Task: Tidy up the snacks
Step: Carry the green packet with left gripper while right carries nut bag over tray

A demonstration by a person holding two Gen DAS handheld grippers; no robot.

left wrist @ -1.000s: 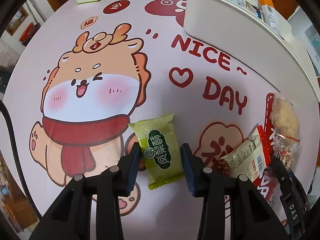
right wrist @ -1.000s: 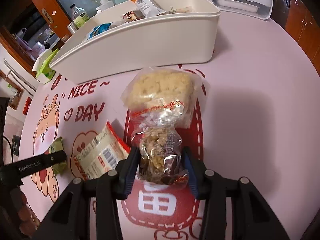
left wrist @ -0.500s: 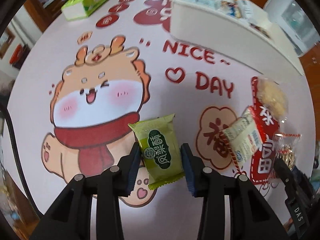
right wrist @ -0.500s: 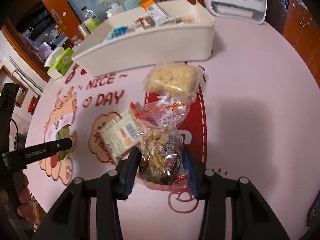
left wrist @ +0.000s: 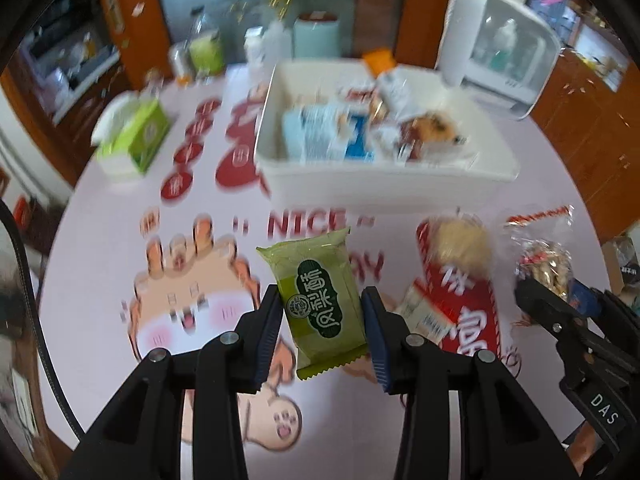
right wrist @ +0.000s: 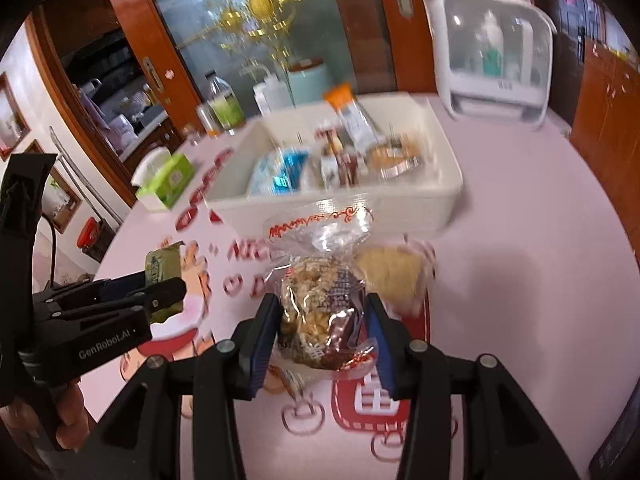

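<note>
With each hand's fingers pinching a snack, the green packet (left wrist: 325, 300) in the left gripper (left wrist: 322, 334) and the nut bag (right wrist: 320, 304) in the right gripper (right wrist: 322, 336), the white bin (left wrist: 400, 178) lies ahead, toward the frame's top.

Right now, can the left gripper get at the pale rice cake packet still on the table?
Probably not yet. The left gripper is shut on the green snack packet, so its jaws are occupied. The rice cake packet lies uncovered on the table, but the green packet would need dropping in the white bin first.
</note>
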